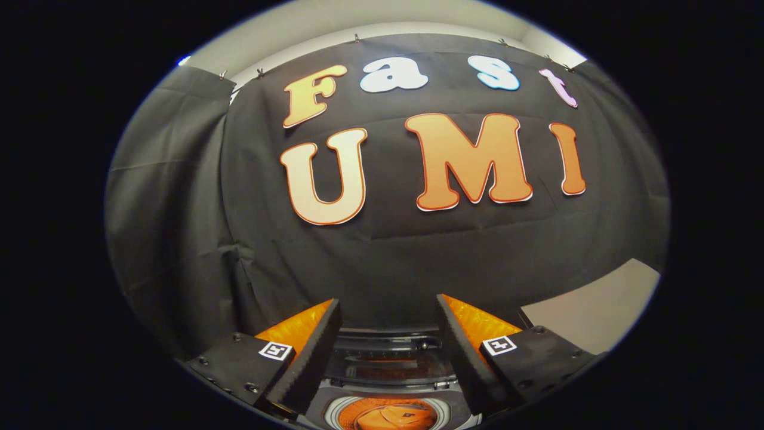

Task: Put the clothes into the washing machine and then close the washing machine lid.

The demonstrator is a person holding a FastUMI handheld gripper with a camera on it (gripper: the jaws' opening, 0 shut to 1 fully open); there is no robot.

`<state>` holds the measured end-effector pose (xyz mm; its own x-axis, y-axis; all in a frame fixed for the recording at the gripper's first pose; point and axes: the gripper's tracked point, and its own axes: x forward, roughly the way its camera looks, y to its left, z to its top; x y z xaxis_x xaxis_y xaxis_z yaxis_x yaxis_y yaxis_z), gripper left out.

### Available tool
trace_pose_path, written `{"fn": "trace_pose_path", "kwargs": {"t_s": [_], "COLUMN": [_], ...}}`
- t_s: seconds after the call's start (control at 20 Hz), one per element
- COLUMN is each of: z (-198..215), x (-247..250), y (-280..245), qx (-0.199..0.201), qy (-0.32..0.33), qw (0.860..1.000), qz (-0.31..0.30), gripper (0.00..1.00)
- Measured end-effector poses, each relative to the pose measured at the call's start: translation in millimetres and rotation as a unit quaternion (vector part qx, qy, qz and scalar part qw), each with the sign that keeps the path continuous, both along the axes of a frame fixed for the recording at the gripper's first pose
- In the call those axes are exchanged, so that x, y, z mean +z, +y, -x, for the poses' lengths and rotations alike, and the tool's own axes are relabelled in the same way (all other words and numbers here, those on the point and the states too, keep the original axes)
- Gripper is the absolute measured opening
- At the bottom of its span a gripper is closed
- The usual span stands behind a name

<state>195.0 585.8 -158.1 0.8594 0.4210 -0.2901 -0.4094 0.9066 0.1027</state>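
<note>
Between the two fingers of the claw, low down and close in, sits the washing machine. Its top faces up toward the camera, and the round drum opening shows as a pale ring with something orange inside it, most likely the clothes. That bundle is cut off at its near side and glossy with reflection, so its shape, folds and long axis cannot be made out. Beyond the opening, farther from the claw, a dark band with a clear, shiny panel runs crosswise between the fingers; this looks like the lid, raised or folded back, though whether it stands fully upright or leans is hard to tell. The machine's sides and front are hidden behind the fingers, and only its middle strip can be seen.

The claw is released: its fingers stand well apart, splayed outward toward their tips, with nothing pressed between them and neither one clearly touching the machine. Each finger carries a small square marker on its mount.

Beyond the fingers hangs the booth's black cloth wall, creased and clipped along its top edge. Right of the claw, a pale flat surface is partly visible; what it belongs to is unclear.
</note>
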Motion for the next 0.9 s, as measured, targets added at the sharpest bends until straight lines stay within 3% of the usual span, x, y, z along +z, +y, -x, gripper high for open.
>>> {"fn": "trace_pose_path", "kwargs": {"t_s": [0.3, 0.55, 0.8, 0.9], "z": [-51.6, -92.3, -105.8, -103.6], "x": [-59.0, -87.9, -128.6, -126.1], "y": [17.8, 12.9, 2.6, 6.2], "qx": [-0.01, -0.032, -0.057, -0.057], "qy": [0.06, 0.064, 0.096, 0.066], "qw": [0.997, 0.995, 0.989, 0.993], "qz": [0.036, 0.069, 0.092, 0.078], "gripper": [1.0, 1.0, 1.0, 1.0]}}
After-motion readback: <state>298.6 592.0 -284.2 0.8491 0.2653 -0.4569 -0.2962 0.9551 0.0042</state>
